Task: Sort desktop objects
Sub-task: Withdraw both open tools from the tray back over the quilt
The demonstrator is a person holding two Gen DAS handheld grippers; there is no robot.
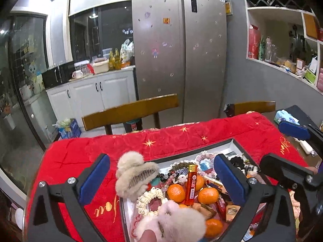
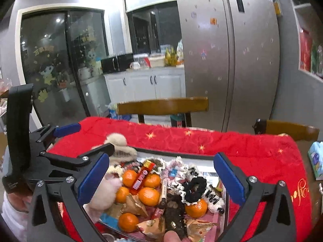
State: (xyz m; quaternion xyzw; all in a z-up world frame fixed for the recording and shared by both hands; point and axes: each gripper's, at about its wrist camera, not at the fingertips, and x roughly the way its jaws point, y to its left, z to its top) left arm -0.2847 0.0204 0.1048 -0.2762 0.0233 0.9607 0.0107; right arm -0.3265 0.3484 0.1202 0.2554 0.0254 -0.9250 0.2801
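Both tools are hanging over the worktop, the left tool and the right tool each spread wide with nothing between the blue pads. Below them the tray is sitting on the red cloth, heaped with the things to sort: six oranges are showing in the right view, one red lighter is lying across them, one black scrunchie is resting toward the tray's right, and several frilled hair ties and wrapped snacks are crowding the rest, too tangled to count. Two furry hair claws are showing, a beige one perching on the tray's left rim and a pale pink one near the front edge. A fingertip is poking into the bottom of each view. Bare cloth is lying open behind and left of the tray; two chair backs are standing just past the far edge, and a tissue pack is lying off to the right.
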